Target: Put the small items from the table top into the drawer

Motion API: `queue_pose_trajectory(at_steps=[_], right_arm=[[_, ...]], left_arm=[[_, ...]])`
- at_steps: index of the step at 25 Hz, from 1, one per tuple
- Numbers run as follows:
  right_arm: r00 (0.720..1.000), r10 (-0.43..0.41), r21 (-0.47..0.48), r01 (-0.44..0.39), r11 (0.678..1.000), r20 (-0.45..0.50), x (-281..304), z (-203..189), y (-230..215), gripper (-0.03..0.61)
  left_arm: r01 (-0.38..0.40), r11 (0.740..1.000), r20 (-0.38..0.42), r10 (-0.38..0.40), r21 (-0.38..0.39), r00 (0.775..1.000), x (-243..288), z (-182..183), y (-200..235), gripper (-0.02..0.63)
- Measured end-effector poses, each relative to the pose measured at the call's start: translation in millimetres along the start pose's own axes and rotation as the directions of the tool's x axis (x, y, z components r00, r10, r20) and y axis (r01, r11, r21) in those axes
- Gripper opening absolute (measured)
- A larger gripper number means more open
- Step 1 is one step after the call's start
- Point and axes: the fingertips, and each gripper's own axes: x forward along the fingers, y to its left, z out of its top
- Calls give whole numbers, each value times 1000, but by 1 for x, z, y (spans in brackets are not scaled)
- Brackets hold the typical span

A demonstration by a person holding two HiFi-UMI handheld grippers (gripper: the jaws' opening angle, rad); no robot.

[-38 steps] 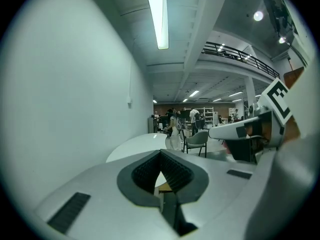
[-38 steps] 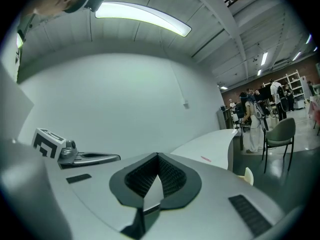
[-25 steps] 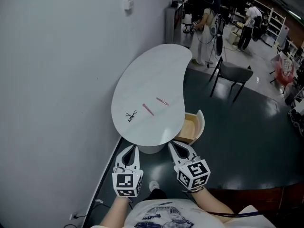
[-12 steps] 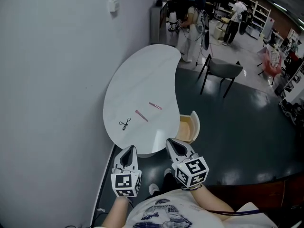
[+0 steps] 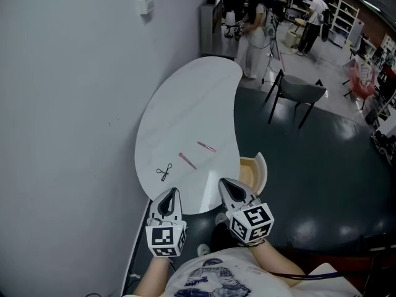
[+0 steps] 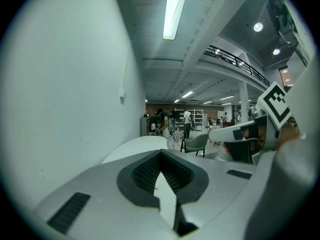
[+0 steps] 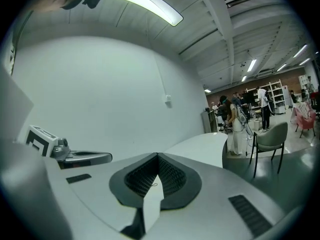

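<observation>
On the white kidney-shaped table (image 5: 185,110) lie a small black scissor-like item (image 5: 164,171) and two thin pink sticks (image 5: 187,160) (image 5: 206,146). A wooden drawer (image 5: 250,171) stands open at the table's near right side. My left gripper (image 5: 172,192) and right gripper (image 5: 223,182) hover side by side at the table's near edge, both shut with nothing in them. In the left gripper view the left gripper (image 6: 161,154) points along the table (image 6: 132,145). In the right gripper view the right gripper (image 7: 157,157) does the same, with the table (image 7: 202,143) ahead.
A plain wall (image 5: 62,104) runs close along the table's left side. A grey chair (image 5: 301,91) stands beyond the table on the dark floor. Several people (image 5: 257,17) stand among shelves at the far end.
Both grippers have come forward together, from short of the table to over its near edge. The jaws stayed shut.
</observation>
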Motion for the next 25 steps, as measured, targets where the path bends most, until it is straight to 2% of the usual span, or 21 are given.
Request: queue_pose_trajectory(at_steps=[13, 22, 25], right_arm=[[996, 74, 24, -73, 997, -56, 91, 18, -83, 20], [982, 152, 23, -150, 988, -113, 133, 9, -122, 20], [977, 163, 1, -164, 986, -139, 145, 4, -133, 20]], left_arm=[[-62, 998, -56, 62, 7, 996, 119, 14, 17, 20], [-113, 993, -81, 111, -28, 991, 169, 7, 20, 20], [-129, 992, -96, 127, -11, 987, 179, 1, 21, 20]])
